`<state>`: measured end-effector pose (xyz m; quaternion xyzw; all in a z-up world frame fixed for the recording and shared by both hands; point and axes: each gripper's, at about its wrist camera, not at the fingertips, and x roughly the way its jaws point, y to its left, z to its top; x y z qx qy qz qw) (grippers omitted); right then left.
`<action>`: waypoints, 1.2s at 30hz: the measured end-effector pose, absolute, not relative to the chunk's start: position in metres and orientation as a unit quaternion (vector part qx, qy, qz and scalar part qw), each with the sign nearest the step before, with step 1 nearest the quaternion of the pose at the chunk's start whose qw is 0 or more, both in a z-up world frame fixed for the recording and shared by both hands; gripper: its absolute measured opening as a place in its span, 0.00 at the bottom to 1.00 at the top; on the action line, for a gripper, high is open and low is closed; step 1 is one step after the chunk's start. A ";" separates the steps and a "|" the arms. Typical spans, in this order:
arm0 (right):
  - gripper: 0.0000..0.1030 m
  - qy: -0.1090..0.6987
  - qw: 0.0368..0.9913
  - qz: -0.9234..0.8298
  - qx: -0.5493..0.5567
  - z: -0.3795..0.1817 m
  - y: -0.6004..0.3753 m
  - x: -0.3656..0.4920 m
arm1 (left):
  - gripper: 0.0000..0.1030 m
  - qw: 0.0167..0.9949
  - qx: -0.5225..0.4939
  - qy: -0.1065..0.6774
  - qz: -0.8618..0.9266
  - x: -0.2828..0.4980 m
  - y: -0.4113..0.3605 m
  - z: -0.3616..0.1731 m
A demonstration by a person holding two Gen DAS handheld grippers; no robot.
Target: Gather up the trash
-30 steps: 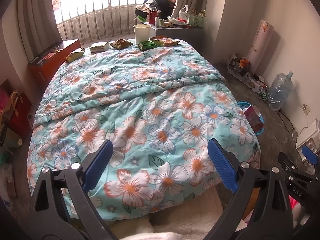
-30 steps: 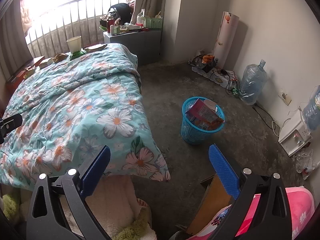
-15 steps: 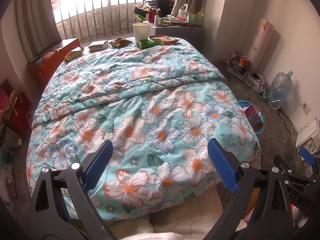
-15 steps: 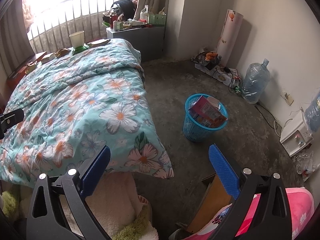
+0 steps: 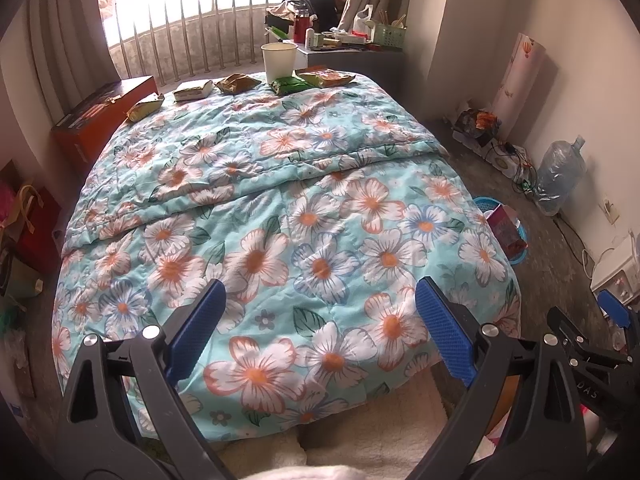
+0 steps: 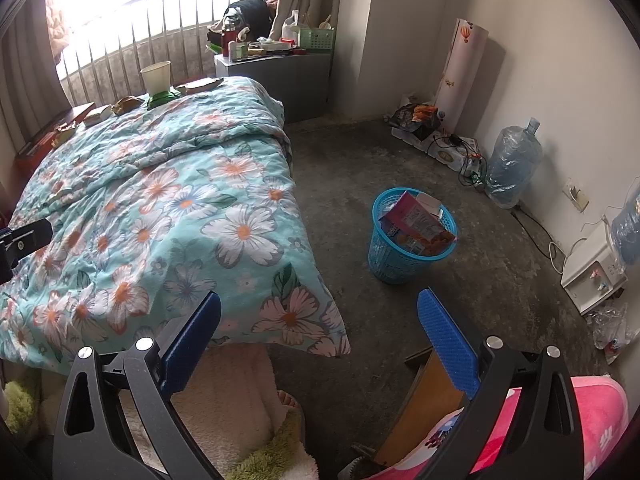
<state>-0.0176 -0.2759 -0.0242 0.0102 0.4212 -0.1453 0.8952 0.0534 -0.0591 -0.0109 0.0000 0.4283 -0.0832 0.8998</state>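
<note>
Several snack wrappers lie at the far end of the bed: a green one (image 5: 290, 85), an orange one (image 5: 328, 77), a brown one (image 5: 237, 82), a pale one (image 5: 193, 91) and a yellow one (image 5: 145, 108). A white paper cup (image 5: 279, 58) stands among them; it also shows in the right wrist view (image 6: 156, 76). A blue mesh trash basket (image 6: 408, 236) holding packaging stands on the floor right of the bed. My left gripper (image 5: 318, 330) is open and empty over the bed's near end. My right gripper (image 6: 320, 338) is open and empty above the bed's near corner.
The bed has a floral quilt (image 5: 280, 220). A grey nightstand (image 6: 280, 68) with clutter stands by the window. A water jug (image 6: 514, 160), cables and boxes line the right wall. A red box (image 5: 100, 116) sits left of the bed. A pink blanket (image 6: 560, 420) lies at the lower right.
Both grippers have drifted slightly forward and the right view has turned a little left; the basket appears nearer the middle. Both stay open and empty.
</note>
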 end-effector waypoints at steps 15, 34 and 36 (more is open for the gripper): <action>0.93 0.421 0.895 -0.145 0.011 -0.024 -0.274 -0.017 | 0.89 0.899 0.000 0.429 -0.083 0.053 -0.060 -0.012; 0.93 0.421 0.896 -0.143 0.011 -0.024 -0.273 -0.017 | 0.89 0.899 0.001 0.430 -0.084 0.052 -0.062 -0.014; 0.93 0.422 0.895 -0.142 0.011 -0.025 -0.271 -0.017 | 0.89 0.899 0.001 0.430 -0.083 0.053 -0.061 -0.013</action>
